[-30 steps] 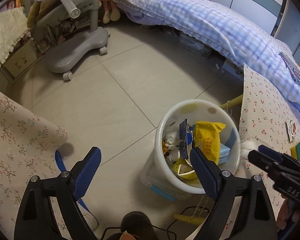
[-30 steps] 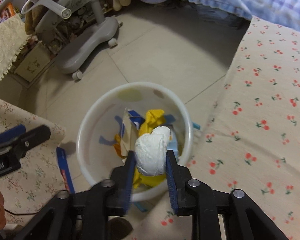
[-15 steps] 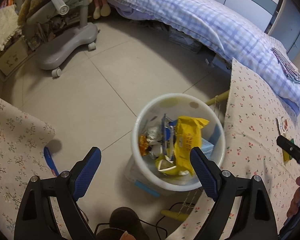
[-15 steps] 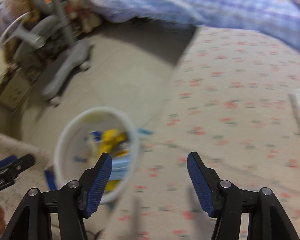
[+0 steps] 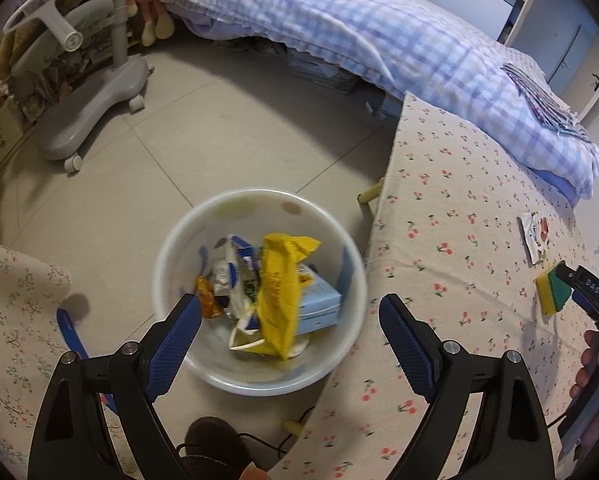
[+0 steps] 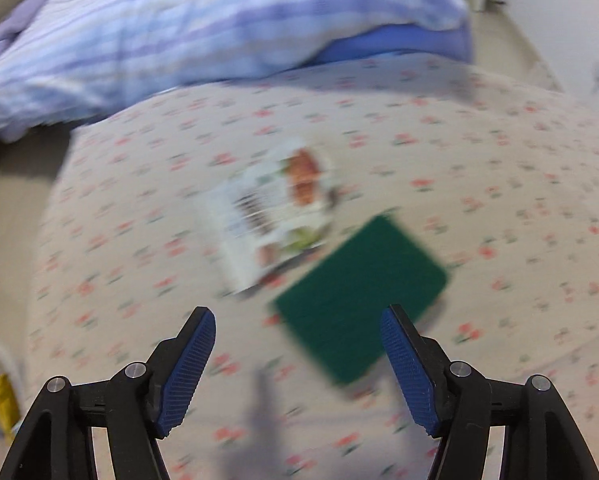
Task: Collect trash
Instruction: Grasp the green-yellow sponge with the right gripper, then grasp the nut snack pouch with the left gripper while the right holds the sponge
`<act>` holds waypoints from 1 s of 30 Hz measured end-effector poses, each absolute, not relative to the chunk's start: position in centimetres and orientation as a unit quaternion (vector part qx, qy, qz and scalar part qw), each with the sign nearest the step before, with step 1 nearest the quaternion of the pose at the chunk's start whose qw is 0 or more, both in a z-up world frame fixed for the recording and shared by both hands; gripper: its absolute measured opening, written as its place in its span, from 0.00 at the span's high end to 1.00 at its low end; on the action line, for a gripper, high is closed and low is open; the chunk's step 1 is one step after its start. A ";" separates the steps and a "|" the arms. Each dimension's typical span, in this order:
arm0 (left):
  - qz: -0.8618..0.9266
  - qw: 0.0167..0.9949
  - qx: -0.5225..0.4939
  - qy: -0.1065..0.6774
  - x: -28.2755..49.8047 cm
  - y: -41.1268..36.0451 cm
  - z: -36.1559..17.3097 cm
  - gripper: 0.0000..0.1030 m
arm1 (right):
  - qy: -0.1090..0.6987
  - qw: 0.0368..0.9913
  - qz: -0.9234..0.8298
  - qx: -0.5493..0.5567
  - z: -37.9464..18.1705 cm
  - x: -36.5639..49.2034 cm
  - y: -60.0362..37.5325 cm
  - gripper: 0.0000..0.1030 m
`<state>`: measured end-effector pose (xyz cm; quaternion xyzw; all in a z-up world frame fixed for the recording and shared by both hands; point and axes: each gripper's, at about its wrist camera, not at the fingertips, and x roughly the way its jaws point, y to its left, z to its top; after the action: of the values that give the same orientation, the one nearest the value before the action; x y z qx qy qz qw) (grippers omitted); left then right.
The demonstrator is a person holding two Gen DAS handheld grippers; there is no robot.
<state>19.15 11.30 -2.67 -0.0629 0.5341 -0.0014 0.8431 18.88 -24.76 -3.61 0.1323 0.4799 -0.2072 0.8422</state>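
White snack wrapper [image 6: 273,208] lies on the cherry-print cloth [image 6: 499,168] ahead of the right gripper [image 6: 297,354], whose empty jaws are opening; a green sponge [image 6: 359,296] sits nearer. Left gripper [image 5: 289,338] hangs wide and empty over the bin [image 5: 259,200]. Next fetch: likely reach past the sponge

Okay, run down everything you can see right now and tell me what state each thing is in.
Left gripper: open, empty, above the bin.
Right gripper: jaws opening, nothing between them, over the table.
White bin: upright, partly filled with trash.
Yellow bag: crumpled, in the bin.
Snack wrapper: flat on the tablecloth.
Green sponge: flat, beside the wrapper.
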 end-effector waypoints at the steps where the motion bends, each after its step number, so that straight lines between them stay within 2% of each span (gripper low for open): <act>1: -0.004 0.843 -0.063 0.534 19.3 10.7 -2.6 0.11 | 0.482 0.840 -0.212 0.134 -3.8 19.0 -25.0 0.28; 4: -0.010 0.843 -0.064 0.535 19.7 8.8 -2.4 0.11 | 0.489 0.830 -0.230 0.138 -4.8 19.7 -25.9 0.28; 8: -0.019 0.846 -0.060 0.530 19.9 6.6 -2.2 0.11 | 0.489 0.831 -0.247 0.103 -5.6 20.7 -25.4 0.21; 13: -0.037 0.844 -0.043 0.533 20.1 3.5 -2.3 0.11 | 0.496 0.823 -0.270 0.058 -6.6 20.7 -25.7 0.20; 21: -0.059 0.837 -0.028 0.544 20.5 -0.9 -3.4 0.11 | 0.525 0.805 -0.252 0.117 -7.2 17.8 -29.2 0.20; 22: -0.063 0.835 -0.024 0.545 20.6 -1.6 -3.5 0.11 | 0.532 0.800 -0.241 0.137 -7.6 17.3 -29.9 0.22; 23: -0.068 0.835 -0.018 0.546 20.6 -2.4 -3.6 0.11 | 0.539 0.795 -0.224 0.163 -7.9 16.8 -30.9 0.32; 25: -0.082 0.833 -0.010 0.547 20.6 -3.9 -3.7 0.11 | 0.535 0.801 -0.214 0.162 -7.6 16.3 -31.7 0.41; 30: -0.114 0.819 0.006 0.562 21.3 -8.6 -4.4 0.11 | 0.526 0.815 -0.175 0.170 -6.0 13.6 -34.7 0.42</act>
<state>21.26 -8.62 -4.35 0.0061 0.5621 -0.1139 0.8192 13.57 -34.73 -6.03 0.1702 0.5260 -0.1752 0.8146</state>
